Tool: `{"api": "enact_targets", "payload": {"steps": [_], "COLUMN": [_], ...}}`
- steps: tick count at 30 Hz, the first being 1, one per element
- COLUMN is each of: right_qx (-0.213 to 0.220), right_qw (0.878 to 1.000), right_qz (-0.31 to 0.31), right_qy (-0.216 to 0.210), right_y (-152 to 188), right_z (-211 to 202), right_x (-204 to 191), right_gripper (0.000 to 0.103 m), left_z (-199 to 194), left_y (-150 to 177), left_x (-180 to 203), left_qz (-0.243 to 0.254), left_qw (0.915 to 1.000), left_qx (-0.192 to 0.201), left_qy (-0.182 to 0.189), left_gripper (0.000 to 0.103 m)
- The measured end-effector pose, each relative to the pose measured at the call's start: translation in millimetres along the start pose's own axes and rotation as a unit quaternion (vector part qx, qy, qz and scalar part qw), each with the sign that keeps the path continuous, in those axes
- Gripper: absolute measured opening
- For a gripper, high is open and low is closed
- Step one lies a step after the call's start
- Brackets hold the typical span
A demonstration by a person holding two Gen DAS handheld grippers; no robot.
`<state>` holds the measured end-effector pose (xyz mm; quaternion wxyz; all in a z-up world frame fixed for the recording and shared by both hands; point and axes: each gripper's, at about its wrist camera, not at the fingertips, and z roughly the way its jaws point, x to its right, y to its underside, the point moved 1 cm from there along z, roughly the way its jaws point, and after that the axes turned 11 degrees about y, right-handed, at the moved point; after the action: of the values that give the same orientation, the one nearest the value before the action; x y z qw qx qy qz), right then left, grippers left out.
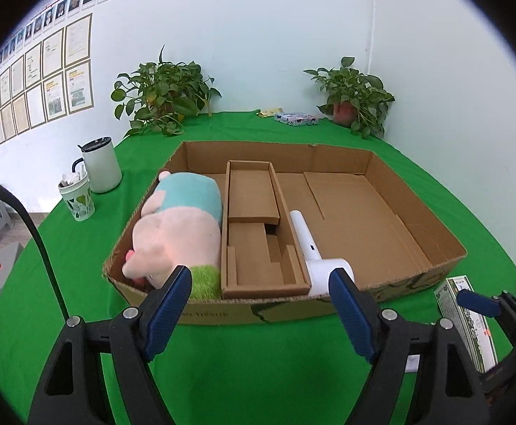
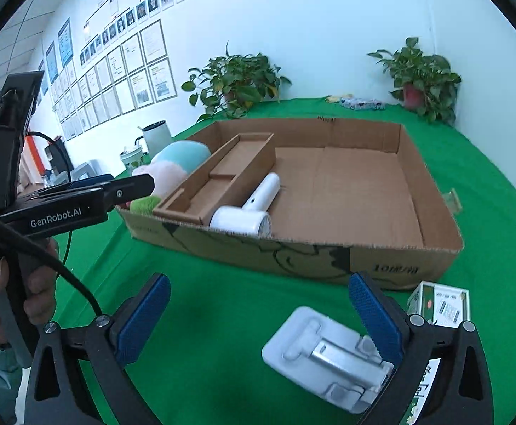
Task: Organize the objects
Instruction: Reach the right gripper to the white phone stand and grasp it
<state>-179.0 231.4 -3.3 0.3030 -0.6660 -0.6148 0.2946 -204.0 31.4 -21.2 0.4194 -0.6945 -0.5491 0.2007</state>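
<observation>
A shallow cardboard box [image 1: 417, 219] [image 2: 431, 191] lies on the green table. Inside it are a pink and teal plush toy [image 1: 176, 226] [image 2: 173, 166], a small cardboard insert tray [image 1: 258, 233] [image 2: 229, 173] and a white handheld fan [image 1: 314, 248] [image 2: 247, 212]. My left gripper [image 1: 261, 304] is open and empty at the box's near wall. My right gripper [image 2: 258, 318] is open above the table, its right finger over a white folding stand [image 2: 325, 354]. A green and white carton [image 2: 442, 304] [image 1: 470, 322] lies beside it.
Two potted plants [image 1: 162, 95] [image 1: 353, 95] stand at the table's back edge, with a small patterned packet [image 1: 295, 119] between them. A white mug [image 1: 100, 164] and a cup of cotton swabs [image 1: 77, 194] stand left of the box.
</observation>
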Motion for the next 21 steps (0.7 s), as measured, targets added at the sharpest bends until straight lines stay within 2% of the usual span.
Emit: {"api": "enact_targets", "payload": {"steps": [6,9,10,12,16,19,21], "right_qx": [-0.046,-0.102,-0.117,-0.118,-0.165,-0.171,-0.174], "right_qw": [0.998,0.994,0.992,0.992,0.981,0.975,0.976], "right_qz": [-0.033,-0.037,-0.040,-0.054,-0.097,-0.137,-0.134], "right_qy": [-0.005,0.003,-0.003,0.003,-0.002,0.020,-0.001], "right_y": [25.3,39.5,43.2,41.9,46.3,52.0,54.8], "right_z": [24.7,47.5,50.9,47.0,56.8,59.1,53.8], "right_x": [14.2,36.9,44.5,52.1,47.6,30.3,21.5], "right_gripper": [0.102,0.102,0.097,0.098,0.098,0.099,0.099], "left_z": [0.1,-2.1,-2.7,-2.3,1.2,2.2,2.2], "left_y": [25.2,34.9,37.6,42.3,50.8,54.5,56.2], "left_x": [2.1,-0.7,-1.8,-4.5,-4.0,-4.5,-6.4], "left_qz": [-0.007,-0.015,-0.018,-0.025,-0.038,-0.043,-0.046], "left_qw": [0.9997,0.9994,0.9993,0.9988,0.9973,0.9962,0.9953], "left_qx": [-0.021,-0.030,-0.032,-0.038,-0.051,-0.058,-0.063], "left_qy": [0.006,0.009,0.011,0.019,0.036,0.049,0.058], "left_gripper": [0.079,0.080,0.080,0.080,0.079,0.079,0.080]}}
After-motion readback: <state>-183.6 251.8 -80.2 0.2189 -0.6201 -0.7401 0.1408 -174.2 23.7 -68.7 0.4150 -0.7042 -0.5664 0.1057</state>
